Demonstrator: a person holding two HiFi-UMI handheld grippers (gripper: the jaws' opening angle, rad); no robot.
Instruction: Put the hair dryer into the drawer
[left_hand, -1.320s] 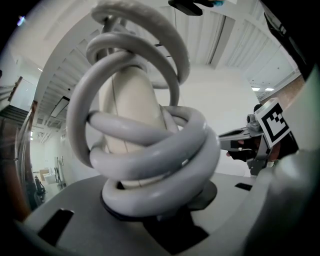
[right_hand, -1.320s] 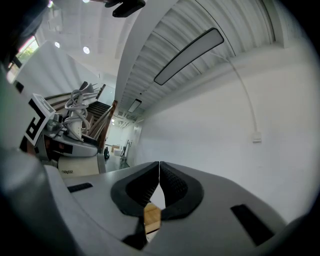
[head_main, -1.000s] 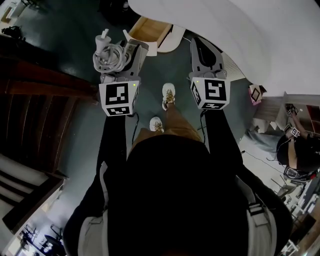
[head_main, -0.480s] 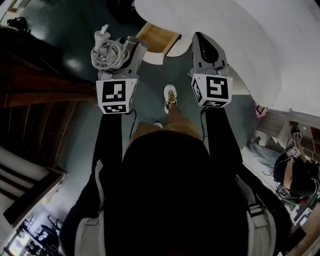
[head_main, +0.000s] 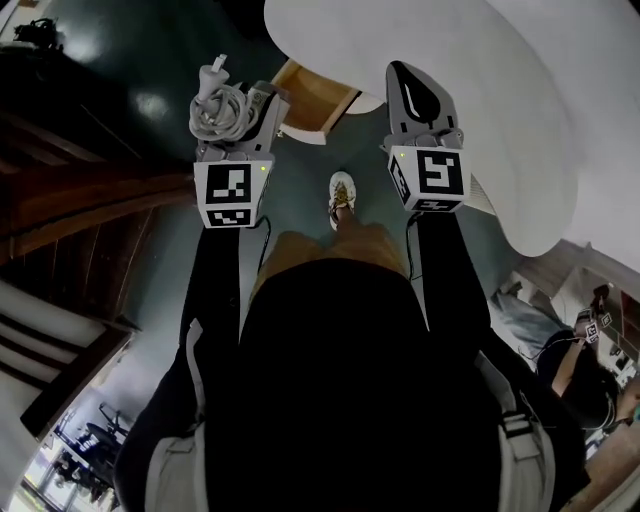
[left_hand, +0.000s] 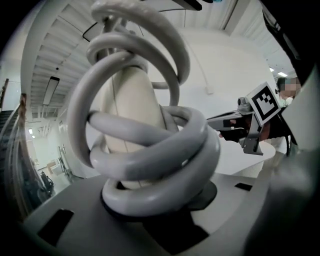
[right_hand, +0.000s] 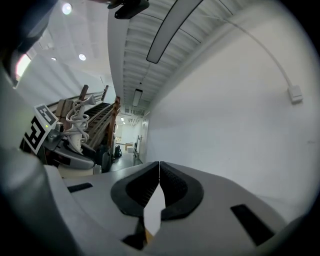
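Observation:
The hair dryer (head_main: 222, 108) is cream, with its grey cord coiled round it. My left gripper (head_main: 250, 105) is shut on it and holds it in the air, left of the open wooden drawer (head_main: 312, 92). In the left gripper view the hair dryer (left_hand: 131, 100) and its cord loops fill the picture above my left gripper (left_hand: 157, 200). My right gripper (head_main: 410, 80) is shut with nothing in it, right of the drawer. Its pads meet at the tips in the right gripper view (right_hand: 159, 167), which also shows the hair dryer (right_hand: 77, 125) at far left.
The drawer juts out of a big white rounded unit (head_main: 480, 90) ahead and to the right. A dark wooden staircase (head_main: 80, 200) runs along the left. The wearer's shoe (head_main: 341, 190) is on the dark floor below the grippers. Another person (head_main: 585, 370) stands at lower right.
Both grippers have moved forward toward the white unit, and the open drawer now lies closer, between them. The hair dryer stays held in the left gripper; the right stays shut.

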